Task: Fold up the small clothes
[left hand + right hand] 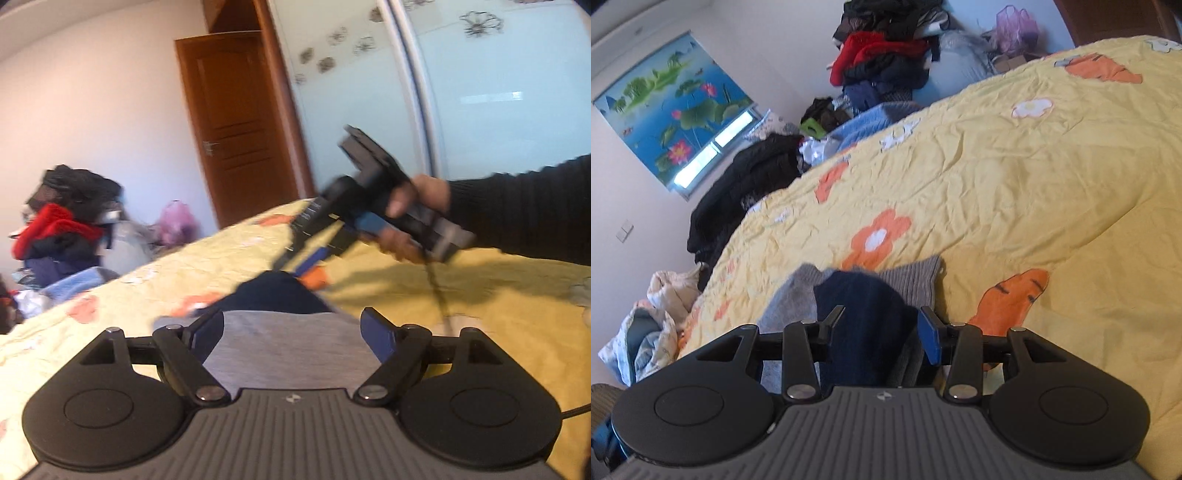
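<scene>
A small grey and navy garment lies on the yellow flowered bedspread. My left gripper is open, its blue pads on either side of the grey cloth just above it. In the right wrist view the garment shows a navy middle and grey ribbed edges. My right gripper is open over the navy part. It also shows in the left wrist view, blurred, held in a hand with a dark sleeve, fingertips low at the garment's far end.
A heap of clothes stands past the bed's far side, also in the right wrist view. A black coat hangs at the bed's edge. A wooden door and sliding wardrobe panels stand behind. The bedspread stretches wide to the right.
</scene>
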{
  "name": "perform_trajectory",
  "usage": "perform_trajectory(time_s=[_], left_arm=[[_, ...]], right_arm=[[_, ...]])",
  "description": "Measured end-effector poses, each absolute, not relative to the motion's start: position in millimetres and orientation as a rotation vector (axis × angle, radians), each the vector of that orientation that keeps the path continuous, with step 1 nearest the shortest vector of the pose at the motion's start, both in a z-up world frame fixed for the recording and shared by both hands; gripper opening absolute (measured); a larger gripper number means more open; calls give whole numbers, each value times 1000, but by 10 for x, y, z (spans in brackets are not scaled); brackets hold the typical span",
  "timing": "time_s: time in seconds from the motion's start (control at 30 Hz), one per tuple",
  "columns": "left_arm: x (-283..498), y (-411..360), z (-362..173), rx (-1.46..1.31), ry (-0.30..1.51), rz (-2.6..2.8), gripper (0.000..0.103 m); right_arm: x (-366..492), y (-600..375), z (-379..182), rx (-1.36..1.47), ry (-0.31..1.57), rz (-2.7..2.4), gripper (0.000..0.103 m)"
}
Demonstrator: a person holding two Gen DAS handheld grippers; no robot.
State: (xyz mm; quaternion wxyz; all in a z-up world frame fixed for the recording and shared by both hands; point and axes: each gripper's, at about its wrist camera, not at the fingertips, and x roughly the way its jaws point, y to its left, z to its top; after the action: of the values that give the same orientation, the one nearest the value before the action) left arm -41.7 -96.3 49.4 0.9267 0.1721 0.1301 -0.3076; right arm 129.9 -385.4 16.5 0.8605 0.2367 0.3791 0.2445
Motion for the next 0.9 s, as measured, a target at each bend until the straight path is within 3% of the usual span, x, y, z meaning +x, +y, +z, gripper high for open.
perform_trajectory(time_s=[0.1, 0.13, 0.17, 0.33, 0.43, 0.6, 0.63, 0.67, 0.73, 0.9], left_arm=[[-93, -1037, 333, 331, 341, -603, 81], [-9, -1083, 277, 323, 372, -602, 81], [104, -1133, 231, 322, 417, -593, 81], [272, -1255, 125, 263, 513, -588, 82], [312, -1256, 12, 224, 541, -616, 92], [201, -1105, 146, 184, 494, -622, 92], [163, -1031, 187, 150, 470, -629, 93], [97, -910, 261, 127, 432, -627, 93], [-32, -738, 325, 152, 361, -595, 93], [-374, -544, 181, 321, 343, -598, 93]], right_arm=[[1411, -3765, 68, 525, 814, 507, 49], [1438, -3732, 44, 536, 810, 509, 40], [1431, -3699, 52, 529, 803, 515, 18], [1463, -3642, 220, 434, 732, 476, 17], [1611, -3838, 41, 527, 761, 401, 16], [1404, -3774, -106, 592, 775, 382, 32], [1280, -3810, -44, 617, 743, 384, 45], [1111, -3860, 37, 642, 705, 387, 51], [737, -3942, 151, 679, 652, 419, 51], [-102, -3851, 180, 603, 731, 466, 52]])
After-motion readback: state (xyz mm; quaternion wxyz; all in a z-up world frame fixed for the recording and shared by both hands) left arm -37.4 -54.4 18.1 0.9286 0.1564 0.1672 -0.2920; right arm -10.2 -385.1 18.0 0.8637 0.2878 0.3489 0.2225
